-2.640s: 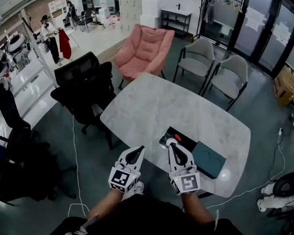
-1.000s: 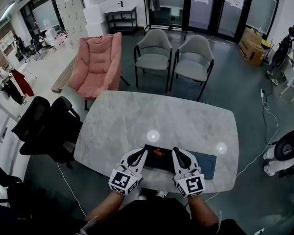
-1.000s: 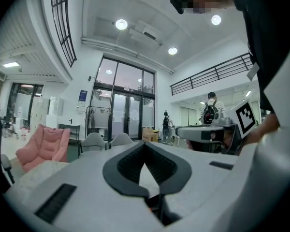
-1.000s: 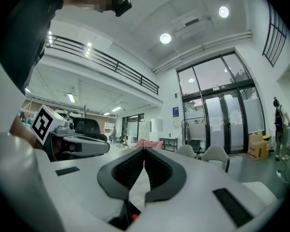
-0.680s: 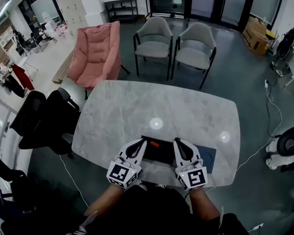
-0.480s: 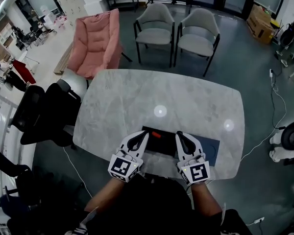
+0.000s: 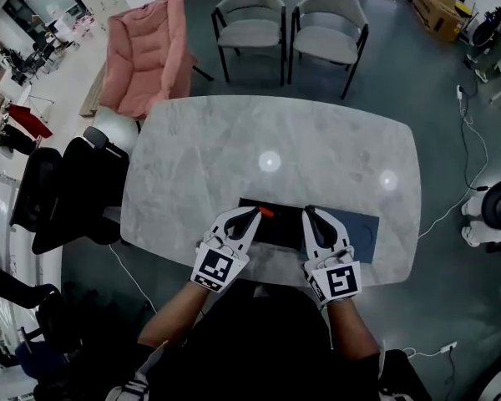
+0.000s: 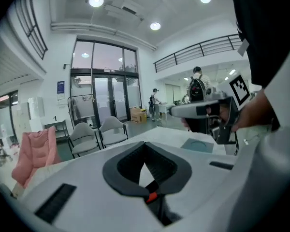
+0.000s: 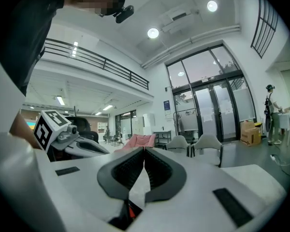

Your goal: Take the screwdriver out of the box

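A black open box (image 7: 275, 230) lies near the front edge of the marble table (image 7: 200, 165). The orange handle of the screwdriver (image 7: 266, 212) shows at the box's far left corner. My left gripper (image 7: 255, 213) is shut and empty, its tips just left of that handle. My right gripper (image 7: 308, 212) is also shut and empty, at the box's right side. In the left gripper view the closed jaws (image 8: 145, 144) point across the table towards the right gripper (image 8: 203, 110). The right gripper view shows its jaws (image 9: 144, 150) closed, with the left gripper (image 9: 63, 139) at its left.
A teal lid (image 7: 357, 232) lies flat right of the box. Two grey chairs (image 7: 288, 23) and a pink armchair (image 7: 146, 53) stand beyond the table, a black office chair (image 7: 67, 190) at its left. Cables (image 7: 468, 174) run over the floor on the right.
The head view has tipped further down over the table. Both grippers have sunk towards the table and stay either side of the box; the left tips have come close to the orange handle.
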Available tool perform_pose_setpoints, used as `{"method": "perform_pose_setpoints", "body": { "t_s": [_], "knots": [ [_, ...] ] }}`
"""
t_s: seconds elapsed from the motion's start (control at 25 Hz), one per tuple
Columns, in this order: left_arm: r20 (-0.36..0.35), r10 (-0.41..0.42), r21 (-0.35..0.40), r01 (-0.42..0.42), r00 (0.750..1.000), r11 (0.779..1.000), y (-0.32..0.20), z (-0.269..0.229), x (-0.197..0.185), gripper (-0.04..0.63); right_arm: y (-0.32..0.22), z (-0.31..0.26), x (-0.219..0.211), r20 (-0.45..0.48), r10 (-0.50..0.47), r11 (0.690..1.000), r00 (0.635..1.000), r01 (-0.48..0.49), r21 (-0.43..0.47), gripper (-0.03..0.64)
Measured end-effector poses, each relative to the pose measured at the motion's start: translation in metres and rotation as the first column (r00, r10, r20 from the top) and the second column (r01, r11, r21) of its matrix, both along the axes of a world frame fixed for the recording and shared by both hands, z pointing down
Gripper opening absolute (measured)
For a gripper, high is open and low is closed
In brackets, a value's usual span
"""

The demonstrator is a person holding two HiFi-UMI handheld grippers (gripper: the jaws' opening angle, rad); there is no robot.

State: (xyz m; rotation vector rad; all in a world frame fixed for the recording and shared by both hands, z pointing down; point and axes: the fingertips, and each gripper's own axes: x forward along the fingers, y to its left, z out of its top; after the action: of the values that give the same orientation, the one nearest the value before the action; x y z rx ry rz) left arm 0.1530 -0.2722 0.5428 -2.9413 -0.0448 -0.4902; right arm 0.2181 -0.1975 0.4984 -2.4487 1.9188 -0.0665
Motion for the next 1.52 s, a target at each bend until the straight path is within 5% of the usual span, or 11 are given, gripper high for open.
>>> {"method": "perform_pose_setpoints", "body": {
  "t_s": [0.16, 0.32, 0.4, 0.56, 0.72, 0.88, 1.2, 1.52],
  "knots": [
    [0.149, 0.089, 0.098, -0.104, 0.985, 0.99, 0.006, 0.036, 0.006, 0.009, 0.003, 0.006, 0.002, 0.011, 0.022, 1.0, 1.0, -0.022, -0.021, 0.025],
    [0.322, 0.189, 0.186, -0.258, 0.928, 0.948, 0.012, 0.072, 0.01, 0.137, 0.005, 0.004, 0.005, 0.009, 0.043, 0.999, 0.999, -0.043, -0.026, 0.025],
    [0.431, 0.222, 0.299, -0.371, 0.874, 0.879, 0.017, 0.093, 0.007, 0.16, 0.005, 0.005, 0.006, 0.01, 0.049, 0.998, 0.999, -0.049, -0.031, 0.025],
    [0.584, 0.242, 0.446, -0.556, 0.775, 0.701, 0.024, 0.13, 0.007, 0.167, 0.004, 0.009, 0.009, 0.015, 0.06, 0.998, 0.998, -0.06, -0.036, 0.025],
    [0.68, 0.251, 0.427, -0.65, 0.689, 0.629, 0.027, 0.172, 0.003, 0.167, 0.003, 0.012, 0.006, 0.025, 0.062, 0.997, 0.998, -0.061, -0.044, 0.025],
    [0.712, 0.23, 0.457, -0.686, 0.664, 0.566, 0.017, 0.191, 0.008, 0.167, -0.003, 0.021, 0.003, 0.035, 0.059, 0.997, 0.998, -0.057, -0.055, 0.025],
    [0.786, 0.214, 0.433, -0.763, 0.58, 0.481, 0.021, 0.225, 0.019, 0.161, -0.004, 0.026, 0.01, 0.053, 0.061, 0.997, 0.997, -0.058, -0.059, 0.025],
    [0.814, 0.15, 0.442, -0.766, 0.561, 0.467, 0.008, 0.245, 0.017, 0.164, -0.003, 0.028, 0.025, 0.064, 0.1, 0.994, 0.993, -0.096, -0.058, 0.025]
  ]
}}
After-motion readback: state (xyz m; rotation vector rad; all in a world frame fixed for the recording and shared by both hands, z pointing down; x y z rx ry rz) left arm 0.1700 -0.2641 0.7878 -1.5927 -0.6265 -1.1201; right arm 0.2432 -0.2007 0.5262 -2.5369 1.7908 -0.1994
